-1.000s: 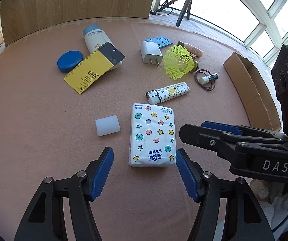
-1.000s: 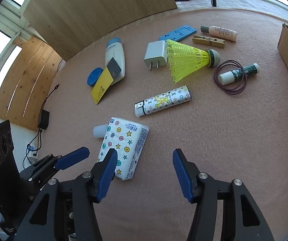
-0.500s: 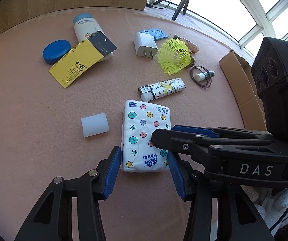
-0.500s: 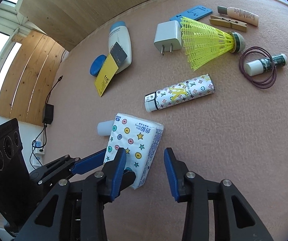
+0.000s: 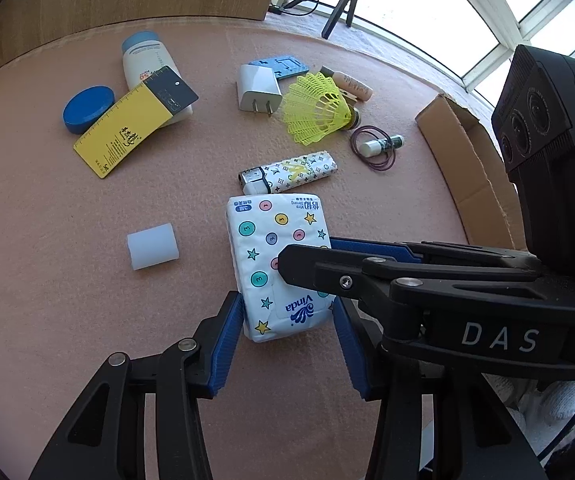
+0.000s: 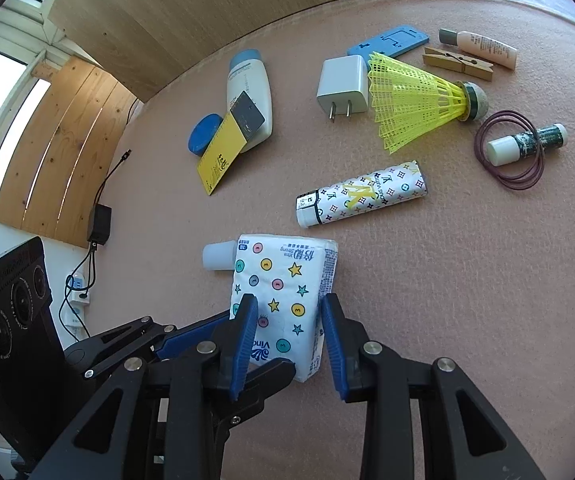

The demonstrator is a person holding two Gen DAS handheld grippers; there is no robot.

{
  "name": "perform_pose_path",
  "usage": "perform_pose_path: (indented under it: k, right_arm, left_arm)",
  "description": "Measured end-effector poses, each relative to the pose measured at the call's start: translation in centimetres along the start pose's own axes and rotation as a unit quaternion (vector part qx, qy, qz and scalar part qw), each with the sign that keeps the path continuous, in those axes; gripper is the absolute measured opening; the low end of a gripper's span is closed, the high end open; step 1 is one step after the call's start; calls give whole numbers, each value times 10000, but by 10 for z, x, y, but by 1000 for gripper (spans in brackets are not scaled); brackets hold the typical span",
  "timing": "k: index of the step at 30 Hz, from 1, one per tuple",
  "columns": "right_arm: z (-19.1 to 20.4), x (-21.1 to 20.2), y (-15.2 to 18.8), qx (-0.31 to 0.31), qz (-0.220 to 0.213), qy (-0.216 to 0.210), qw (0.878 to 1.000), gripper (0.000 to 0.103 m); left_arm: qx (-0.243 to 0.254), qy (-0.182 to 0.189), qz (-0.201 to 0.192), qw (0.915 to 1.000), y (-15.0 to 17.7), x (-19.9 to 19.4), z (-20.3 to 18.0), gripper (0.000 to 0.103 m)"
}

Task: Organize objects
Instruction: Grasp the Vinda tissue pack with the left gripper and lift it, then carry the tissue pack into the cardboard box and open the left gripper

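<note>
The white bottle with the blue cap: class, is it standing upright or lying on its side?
Lying on its side. The white bottle rests lengthwise on the mat, its label facing up, a yellow ruler card propped across it.

Both the left gripper [image 5: 287, 320] and the right gripper [image 6: 285, 332] are black frames with ribbed blue pads [image 5: 227, 340] lining the jaws. Silver screws [image 5: 187, 345] sit behind the pads. The right one bears white "DAS" lettering [image 5: 499, 338] and a black camera block [image 5: 547, 120] with three lenses.

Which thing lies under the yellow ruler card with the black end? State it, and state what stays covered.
The yellow ruler card rests with its black end on the white lotion bottle with the pale blue cap. The card covers the bottle's lower front; its yellow end lies on the pink mat.
</note>
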State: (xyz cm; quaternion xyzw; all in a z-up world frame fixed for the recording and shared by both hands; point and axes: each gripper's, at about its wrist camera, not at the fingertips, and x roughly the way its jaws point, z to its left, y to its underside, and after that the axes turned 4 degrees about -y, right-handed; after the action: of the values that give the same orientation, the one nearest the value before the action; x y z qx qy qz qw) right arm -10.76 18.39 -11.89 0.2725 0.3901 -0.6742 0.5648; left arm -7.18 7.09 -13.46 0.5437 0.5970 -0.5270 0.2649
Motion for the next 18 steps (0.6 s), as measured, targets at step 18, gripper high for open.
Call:
perform_pose_path:
  k: [18]
  right_arm:
    - [-74, -151, 20, 460, -1285, 469, 9895, 30]
  left_arm:
    - [1260, 589, -526, 9889, -45, -12, -168, 50]
